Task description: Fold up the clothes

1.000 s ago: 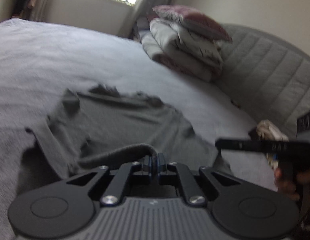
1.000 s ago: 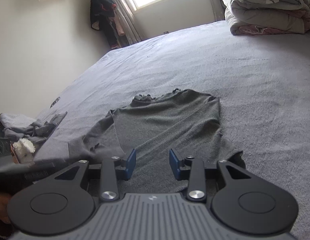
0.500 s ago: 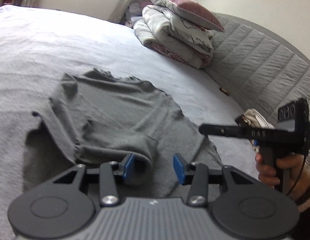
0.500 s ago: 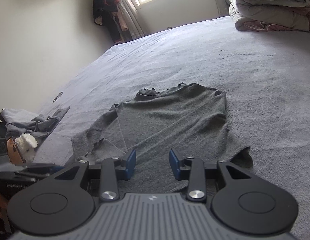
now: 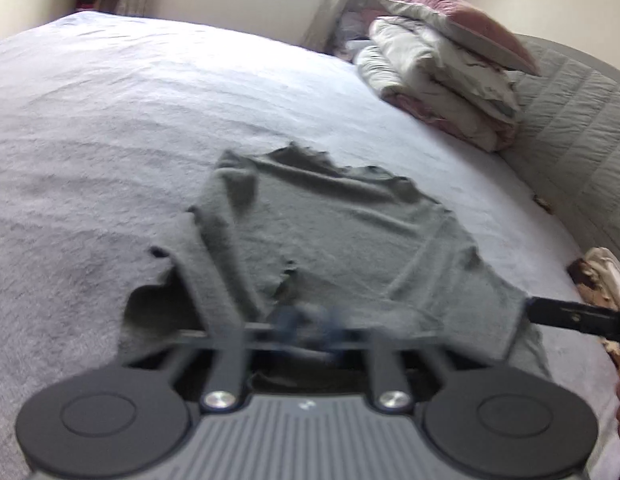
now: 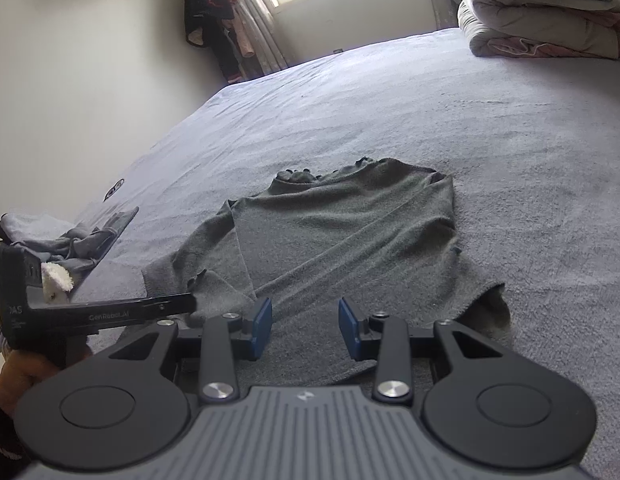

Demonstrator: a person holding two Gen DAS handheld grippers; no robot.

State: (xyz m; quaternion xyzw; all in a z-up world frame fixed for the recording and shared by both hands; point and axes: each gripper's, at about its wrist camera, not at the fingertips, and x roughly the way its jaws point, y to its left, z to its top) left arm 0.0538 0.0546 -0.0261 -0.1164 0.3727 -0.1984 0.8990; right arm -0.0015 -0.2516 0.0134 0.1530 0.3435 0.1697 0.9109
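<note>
On the bed (image 6: 509, 120), the grey sweater (image 6: 341, 232) lies flat near its edge. Judged progress: 1 sleeve (image 6: 214, 248) is folded inward, while the remaining folds are not yet made. The left gripper (image 5: 310, 326) has just been closing at the near hem; its jaws now appear together, and blur hides whether cloth is caught. The right gripper (image 6: 305, 326) hovers over the hem, jaws apart and empty. Stacked bedding (image 5: 441, 80) and a clothes pile (image 6: 66, 236) lie well apart; nothing obstructs.
</note>
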